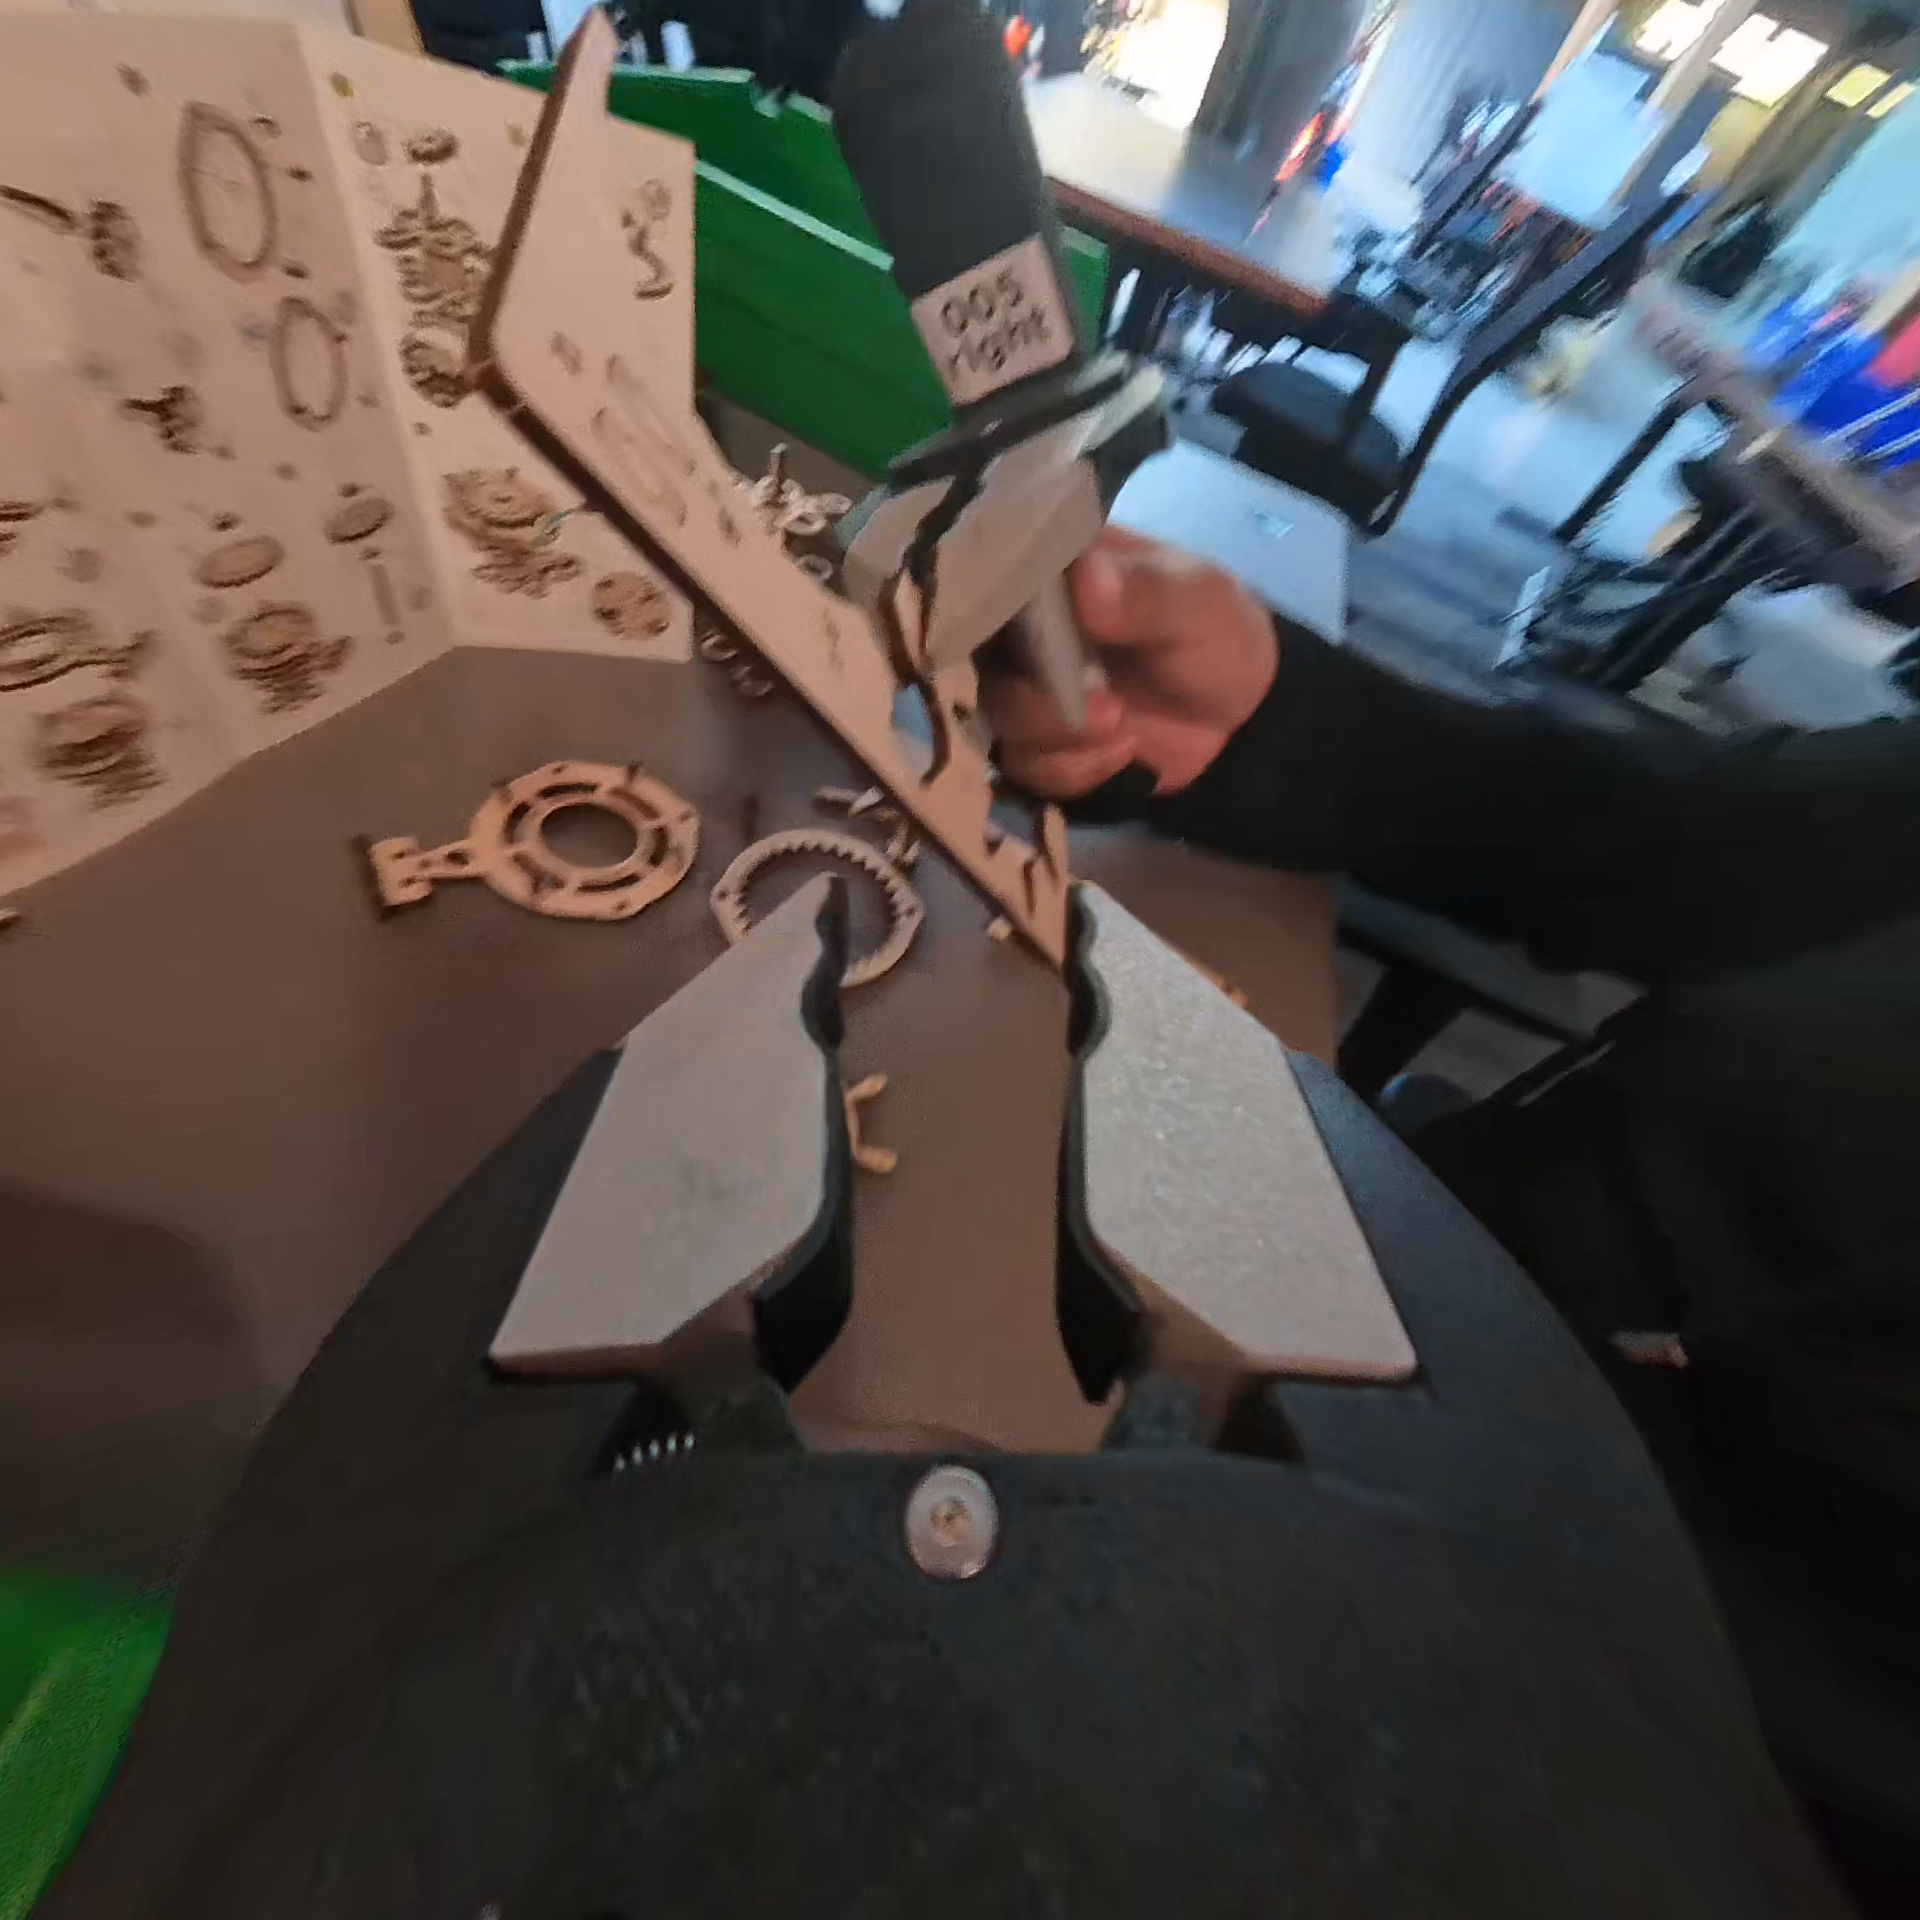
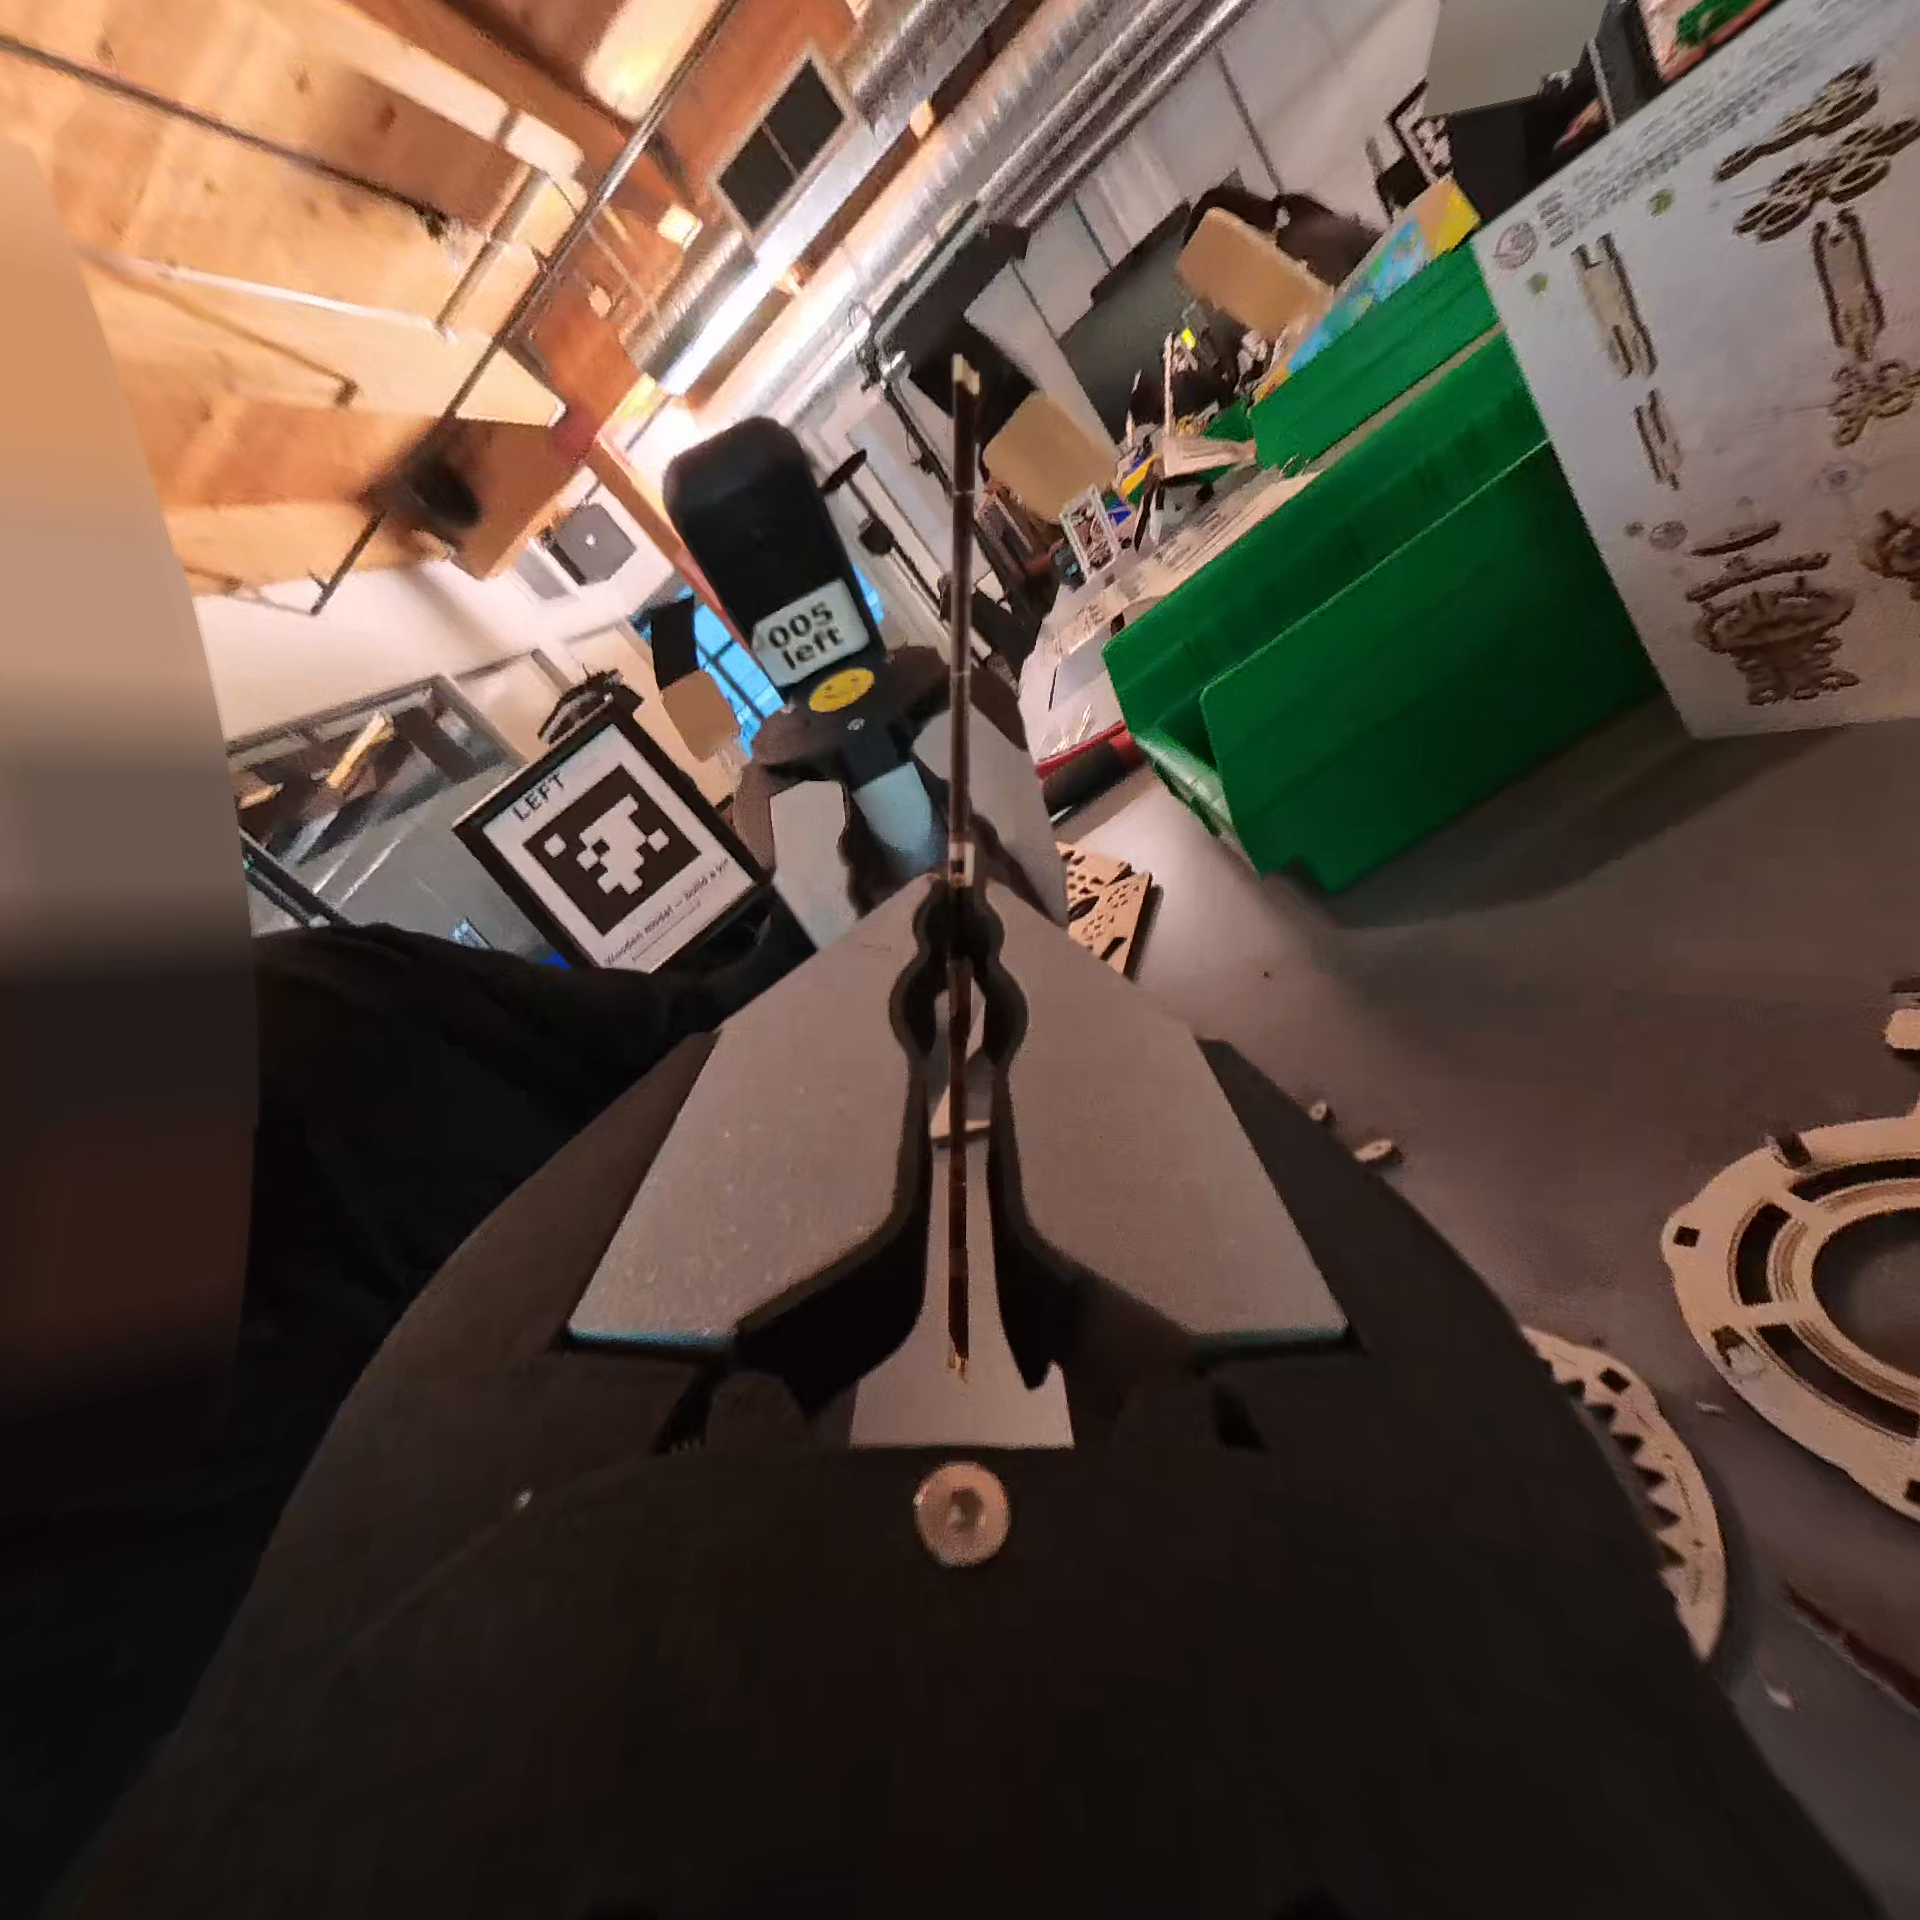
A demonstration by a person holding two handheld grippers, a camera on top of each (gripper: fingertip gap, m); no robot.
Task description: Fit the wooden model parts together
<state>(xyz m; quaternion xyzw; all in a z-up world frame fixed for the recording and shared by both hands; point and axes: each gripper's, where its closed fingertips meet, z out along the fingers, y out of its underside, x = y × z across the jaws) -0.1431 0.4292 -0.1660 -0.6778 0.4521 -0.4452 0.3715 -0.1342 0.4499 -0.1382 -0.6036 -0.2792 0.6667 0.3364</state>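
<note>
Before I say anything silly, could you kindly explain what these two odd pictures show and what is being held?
No robot is here: a person holds a hand tool with two-finger tongs in each hand, and each tool carries a camera looking along its fingers. One picture comes from the left tongs, which are open and empty, their right finger close to the sheet's lower end. The other comes from the right tongs, shut on a thin wooden sheet seen edge-on there. The person's hand grips that right tool. On the brown table lie a wooden ring plate, a toothed ring and small wooden bits. A paper instruction sheet stands behind, before green bins.
</note>
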